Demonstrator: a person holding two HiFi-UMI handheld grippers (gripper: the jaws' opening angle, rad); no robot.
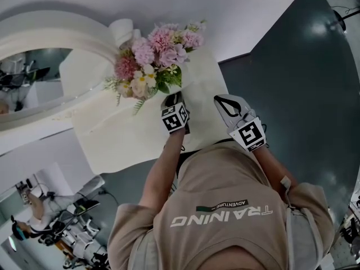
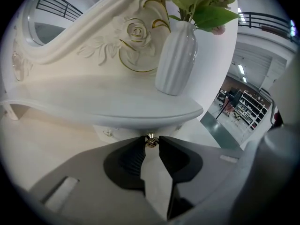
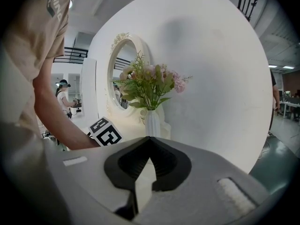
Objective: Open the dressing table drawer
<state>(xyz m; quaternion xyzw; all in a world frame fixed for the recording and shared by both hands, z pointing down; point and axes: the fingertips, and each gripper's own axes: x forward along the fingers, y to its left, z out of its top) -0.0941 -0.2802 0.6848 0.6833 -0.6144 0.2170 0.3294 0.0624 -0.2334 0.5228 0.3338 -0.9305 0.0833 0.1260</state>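
Left tongs (image 2: 151,144) pinch gold knob (image 2: 150,139); tabletop (image 2: 93,108) hides most of drawer (image 2: 117,134).

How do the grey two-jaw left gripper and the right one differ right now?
Left gripper has its jaws closed on the small brass drawer knob; right gripper has its tips together on nothing. Left gripper sits right under the cream tabletop edge; right gripper is held back from it. Both are grey with black ribbed pads.

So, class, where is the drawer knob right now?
In the left gripper view, the small gold knob sits centre frame between the fingers of the left gripper, just under the tabletop front edge, below the white vase.
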